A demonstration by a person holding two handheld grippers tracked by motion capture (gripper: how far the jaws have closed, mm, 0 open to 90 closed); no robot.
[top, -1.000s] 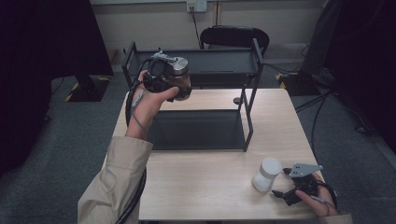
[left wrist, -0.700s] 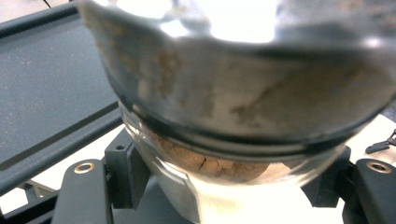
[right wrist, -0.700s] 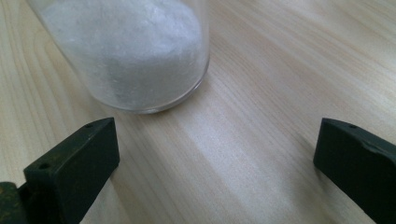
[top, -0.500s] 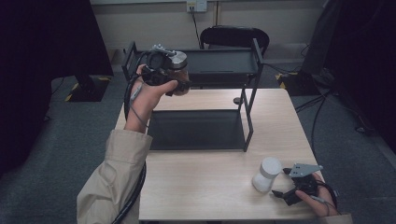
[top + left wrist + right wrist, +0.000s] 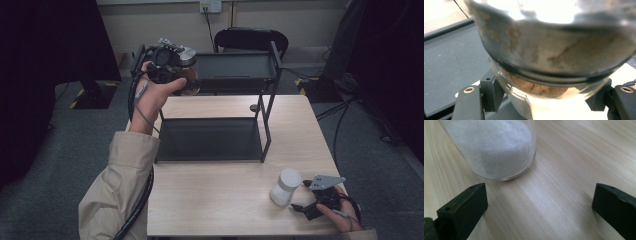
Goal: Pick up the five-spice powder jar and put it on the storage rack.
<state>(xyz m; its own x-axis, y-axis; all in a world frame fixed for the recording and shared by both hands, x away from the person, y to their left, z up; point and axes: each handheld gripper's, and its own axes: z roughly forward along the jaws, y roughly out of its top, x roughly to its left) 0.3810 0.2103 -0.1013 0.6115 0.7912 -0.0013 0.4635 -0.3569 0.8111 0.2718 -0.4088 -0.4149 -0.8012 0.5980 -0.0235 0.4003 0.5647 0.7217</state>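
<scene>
Pale wood table (image 5: 230,210): left gripper (image 5: 172,62) clamps brown-powder glass jar (image 5: 187,80) beside black metal two-tier rack (image 5: 235,67); next, set on top shelf. Right gripper (image 5: 305,205) agape, empty, near rack-front white-powder glass jar (image 5: 286,186).

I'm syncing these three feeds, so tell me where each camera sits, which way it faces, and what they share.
High view: above the person's side, looking forward and down on the table and black rack; both forearms, left gripper raised, right gripper low.
Left gripper view: on the left gripper, looking along its jaws, which are shut on a jar of brown powder.
Right gripper view: on the right gripper, jaws open, facing a jar of white powder.
Shared: the high view also shows both jars.
</scene>
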